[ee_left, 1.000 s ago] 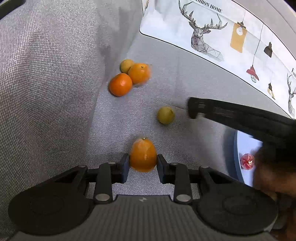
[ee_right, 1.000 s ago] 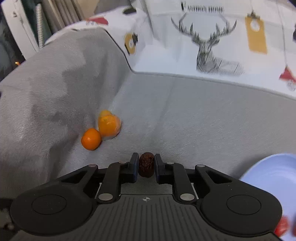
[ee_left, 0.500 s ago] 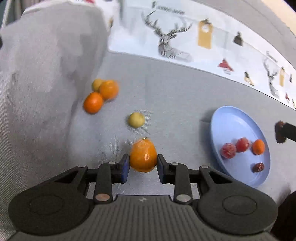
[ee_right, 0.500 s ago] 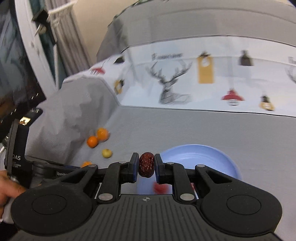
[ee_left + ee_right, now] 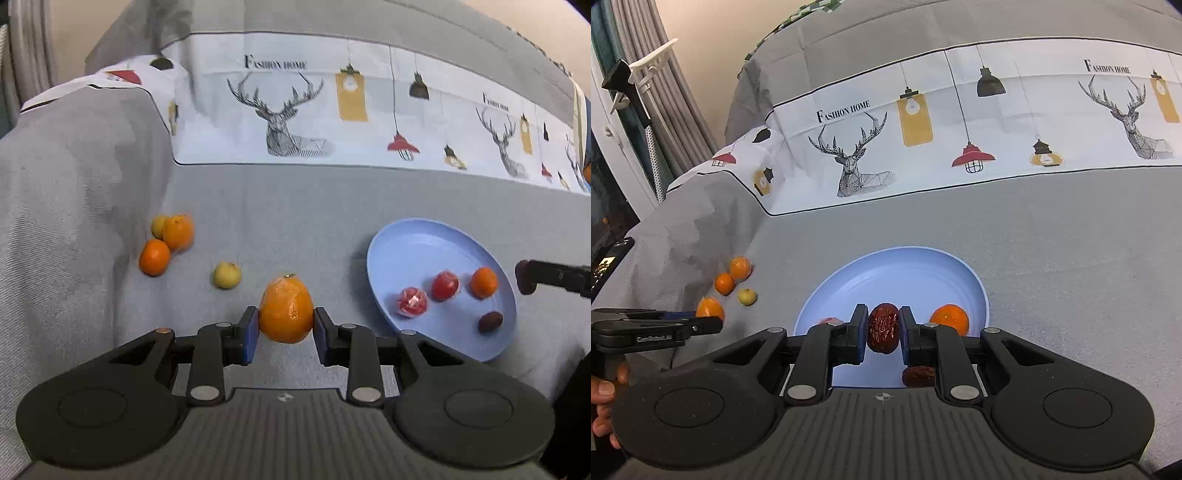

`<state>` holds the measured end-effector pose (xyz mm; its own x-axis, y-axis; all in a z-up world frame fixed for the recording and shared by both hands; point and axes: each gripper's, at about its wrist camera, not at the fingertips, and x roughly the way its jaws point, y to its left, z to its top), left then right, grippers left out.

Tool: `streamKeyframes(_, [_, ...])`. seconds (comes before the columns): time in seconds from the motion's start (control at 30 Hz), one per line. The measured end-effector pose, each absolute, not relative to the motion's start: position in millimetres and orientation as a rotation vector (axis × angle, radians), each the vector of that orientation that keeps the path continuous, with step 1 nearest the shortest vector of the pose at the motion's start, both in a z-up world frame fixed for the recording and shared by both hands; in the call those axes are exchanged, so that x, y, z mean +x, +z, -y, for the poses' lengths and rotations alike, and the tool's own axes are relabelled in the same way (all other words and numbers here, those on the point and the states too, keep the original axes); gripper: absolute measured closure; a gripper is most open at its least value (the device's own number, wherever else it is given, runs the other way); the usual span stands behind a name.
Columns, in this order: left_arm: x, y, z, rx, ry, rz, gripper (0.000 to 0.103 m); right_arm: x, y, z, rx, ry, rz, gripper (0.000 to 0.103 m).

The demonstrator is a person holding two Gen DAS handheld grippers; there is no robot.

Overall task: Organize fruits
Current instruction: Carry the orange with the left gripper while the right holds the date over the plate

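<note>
Fruit status: left gripper [image 5: 285,325] pinches an orange [image 5: 286,312] between its blue pads, pads pressed on both flanks, fruit sticking out ahead of the fingertips above the grey sofa cover [image 5: 295,206]. Orange is pear-shaped, glossy, wrapped in clear film with a crinkled top. Right gripper [image 5: 882,330] is clamped on a dark red date [image 5: 883,328], wrinkled skin, oval, held upright between the pads, over the near part of the blue plate [image 5: 897,266].

Plate is round, smooth, shallow-rimmed, sitting on the woven cover. On it, left view: two red film-wrapped fruits [image 5: 412,302], a small orange [image 5: 484,282], a second brown date [image 5: 490,321].

Loose on the cover near the armrest: a tangerine [image 5: 154,257], a wrapped orange [image 5: 178,232] touching it, a yellowish fruit [image 5: 159,227] behind that, and a pale yellow round one [image 5: 227,275] apart, closer to the left gripper.

Backrest strip is white printed fabric [image 5: 332,110], deer and lamp pattern.
</note>
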<state>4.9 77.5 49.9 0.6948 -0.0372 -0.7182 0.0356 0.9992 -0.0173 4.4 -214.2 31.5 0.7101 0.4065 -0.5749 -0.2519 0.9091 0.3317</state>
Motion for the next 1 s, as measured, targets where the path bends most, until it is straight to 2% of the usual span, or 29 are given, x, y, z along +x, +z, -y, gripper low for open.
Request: streamKeyframes(1.0, [2.7,52.2,-89.7,-0.061,-0.049,-0.792,0.068,7.9,30.8,211.4,0.197,0.318,-0.696,0.084])
